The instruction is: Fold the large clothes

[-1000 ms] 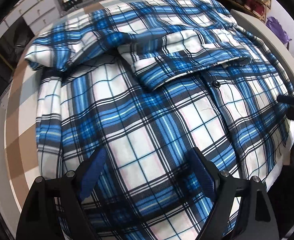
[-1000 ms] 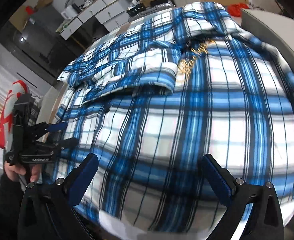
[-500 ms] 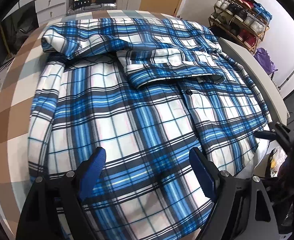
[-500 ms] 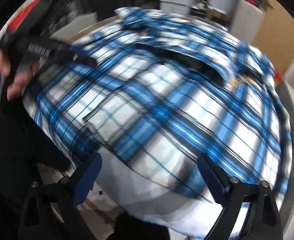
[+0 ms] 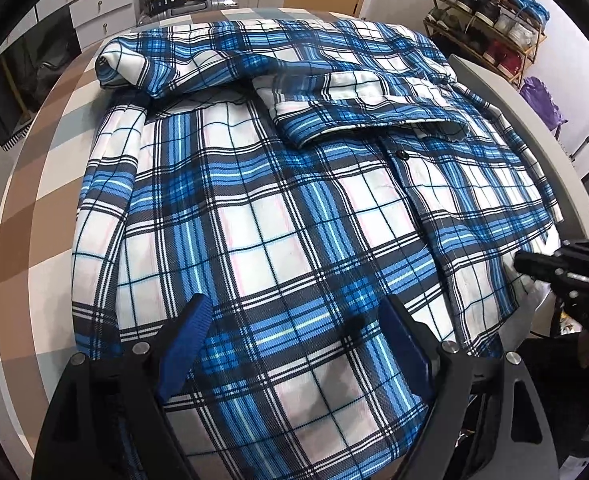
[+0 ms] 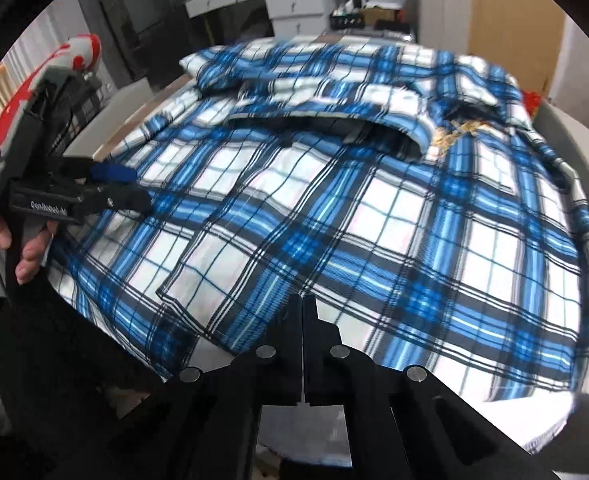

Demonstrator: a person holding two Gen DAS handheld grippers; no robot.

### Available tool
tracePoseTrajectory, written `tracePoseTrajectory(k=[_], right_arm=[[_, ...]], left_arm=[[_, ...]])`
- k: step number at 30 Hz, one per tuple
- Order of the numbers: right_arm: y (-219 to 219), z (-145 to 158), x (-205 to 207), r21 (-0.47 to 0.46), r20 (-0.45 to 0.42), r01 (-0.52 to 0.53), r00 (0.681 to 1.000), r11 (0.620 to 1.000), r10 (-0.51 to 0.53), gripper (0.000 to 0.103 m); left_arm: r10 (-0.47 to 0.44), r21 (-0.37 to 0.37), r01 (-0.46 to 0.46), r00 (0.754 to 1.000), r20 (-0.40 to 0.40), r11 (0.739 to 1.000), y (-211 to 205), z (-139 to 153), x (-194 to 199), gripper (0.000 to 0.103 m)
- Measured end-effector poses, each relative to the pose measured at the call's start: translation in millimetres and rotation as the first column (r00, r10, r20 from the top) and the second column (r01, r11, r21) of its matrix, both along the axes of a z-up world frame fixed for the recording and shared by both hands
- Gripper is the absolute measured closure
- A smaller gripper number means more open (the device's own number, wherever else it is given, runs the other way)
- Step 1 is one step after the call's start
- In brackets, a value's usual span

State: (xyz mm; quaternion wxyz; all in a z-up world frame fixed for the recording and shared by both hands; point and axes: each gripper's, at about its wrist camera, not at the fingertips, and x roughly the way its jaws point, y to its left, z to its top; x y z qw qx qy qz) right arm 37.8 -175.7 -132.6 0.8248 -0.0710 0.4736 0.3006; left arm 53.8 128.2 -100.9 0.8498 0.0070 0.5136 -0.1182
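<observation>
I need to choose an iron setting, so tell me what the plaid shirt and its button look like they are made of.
Plaid shirt: looks like a woven cotton or cotton blend with a matte finish; fine diagonal twill lines show in the blue bands, and it lies in soft folds. The exact fibre cannot be told. Button: probably plastic, small, dark and slightly glossy.

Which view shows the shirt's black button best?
Left wrist. The button sits sharp and unobstructed on the shirt placket, just below the folded sleeve. In the right wrist view that area is motion-blurred and shadowed by the sleeve, so no button can be made out.
</observation>
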Motion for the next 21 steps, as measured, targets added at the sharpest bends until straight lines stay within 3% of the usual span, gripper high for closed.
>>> tracePoseTrajectory(k=[4,5,6,8,12,16,18,19,20,21], right_arm=[[4.4,14.0,-16.1,0.044,0.035,-0.077,0.997,0.996,0.075,0.098],[9.4,14.0,-19.7,0.027,0.029,-0.105,0.994,0.994,0.104,0.088],[14.5,13.6,-23.3,0.014,0.025,-0.13,0.991,0.991,0.129,0.065],[31.5,10.7,-27.4,-0.008,0.029,-0.16,0.987,0.987,0.16,0.036],[62.1,4.3,-36.7,-0.061,0.085,-0.218,0.971,0.974,0.223,0.038],[80.1,-12.7,-36.6,-0.131,0.063,-0.24,0.966,0.962,0.249,0.042],[81.8,-11.3,-37.0,-0.121,0.087,-0.23,0.967,0.966,0.241,0.049],[78.3,-10.3,-35.9,-0.116,0.093,-0.21,0.971,0.971,0.221,0.056],[75.8,-9.9,-34.8,-0.11,0.102,-0.194,0.973,0.975,0.206,0.079],[71.0,-8.6,-32.0,-0.104,0.117,-0.163,0.978,0.981,0.174,0.087]], left_arm=[[-0.012,0.012,0.012,1.0,0.0,1.0,-5.7,-1.5,0.8,0.02],[-0.013,0.008,0.013,1.0,0.0,1.0,-6.5,-1.4,1.3,0.02],[-0.013,0.004,0.013,1.0,-0.002,1.0,-7.5,-1.5,2.4,0.02],[-0.006,-0.006,0.006,1.0,-0.004,1.0,-7.1,-1.5,3.6,0.02],[0.007,-0.036,-0.007,1.0,-0.011,0.999,-2.9,-1.1,3.1,0.02],[0.01,-0.039,-0.01,1.0,-0.012,0.999,2.0,-0.8,1.9,0.02],[0.01,-0.044,-0.01,1.0,-0.013,0.999,2.9,-0.6,2.0,0.02],[0.01,-0.043,-0.01,1.0,-0.012,0.999,3.1,-0.6,2.1,0.02],[0.009,-0.04,-0.009,1.0,-0.011,0.999,2.8,-0.5,2.4,0.02],[0.006,-0.037,-0.006,1.0,-0.012,0.999,2.4,-0.5,2.8,0.02]])
